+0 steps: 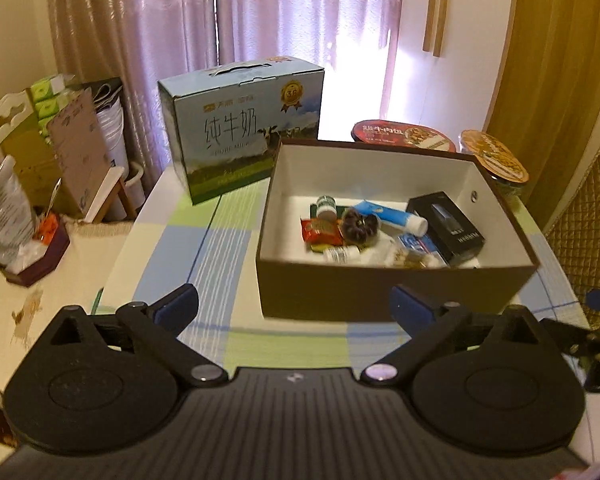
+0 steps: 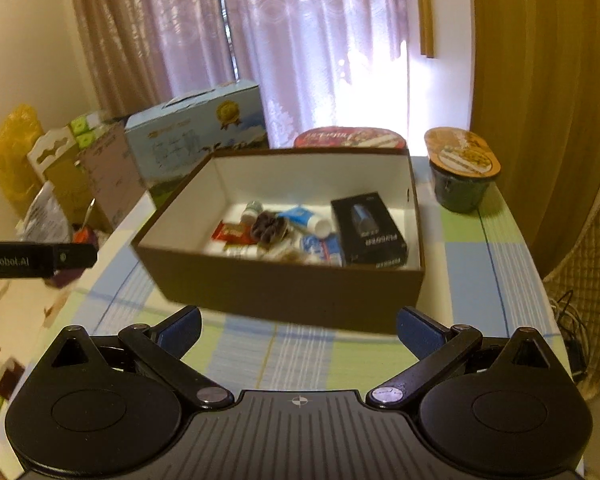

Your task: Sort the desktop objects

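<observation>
Hovering above the near edge of the desk (image 1: 236,264), the left gripper (image 1: 294,304) and the right gripper (image 2: 299,326) both have their fingers spread wide and hold nothing. The brown box (image 1: 380,292) sits just ahead of them on the checked cloth, open-topped, with the sorted things lying inside: a black carton (image 1: 446,226) against its right wall, a blue tube (image 1: 392,216), a small bottle (image 1: 326,206), a red snack packet (image 1: 320,232) and a dark scrunchie (image 1: 360,226).

Judging by the bare cloth in front, little seems left to gather, so the careful move is to scan for strays before reaching. Any drop should clear the box's tall near wall and come down from above. Open room lies left of the box; the milk carton (image 1: 240,128) and two noodle bowls (image 2: 350,138) crowd the far side, and the desk edge falls away close on the right.
</observation>
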`<control>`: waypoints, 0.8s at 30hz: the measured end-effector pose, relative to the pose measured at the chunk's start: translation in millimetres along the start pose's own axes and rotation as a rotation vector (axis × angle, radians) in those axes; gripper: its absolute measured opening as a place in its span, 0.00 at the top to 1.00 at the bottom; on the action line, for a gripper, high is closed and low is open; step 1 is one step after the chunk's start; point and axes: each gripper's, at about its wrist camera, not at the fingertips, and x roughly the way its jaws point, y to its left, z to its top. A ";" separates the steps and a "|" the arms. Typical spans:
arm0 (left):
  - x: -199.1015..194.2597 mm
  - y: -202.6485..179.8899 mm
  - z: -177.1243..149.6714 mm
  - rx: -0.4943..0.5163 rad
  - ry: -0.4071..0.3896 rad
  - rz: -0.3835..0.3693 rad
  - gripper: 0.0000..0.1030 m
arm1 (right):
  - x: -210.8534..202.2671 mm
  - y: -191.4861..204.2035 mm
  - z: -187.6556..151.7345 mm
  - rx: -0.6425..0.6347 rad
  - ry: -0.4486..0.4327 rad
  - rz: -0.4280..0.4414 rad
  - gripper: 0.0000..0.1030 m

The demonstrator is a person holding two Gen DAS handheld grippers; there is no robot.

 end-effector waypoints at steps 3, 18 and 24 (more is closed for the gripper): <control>-18.6 -4.1 -16.9 -0.019 0.003 0.020 0.01 | -11.8 2.6 -12.3 -0.020 0.015 0.000 0.02; -69.2 -26.1 -74.3 -0.034 0.054 0.072 0.01 | -56.6 -12.4 -51.2 0.001 0.061 0.009 0.02; -84.5 -35.5 -83.7 -0.038 0.036 0.065 0.01 | -71.9 -16.4 -59.6 -0.004 0.074 -0.003 0.02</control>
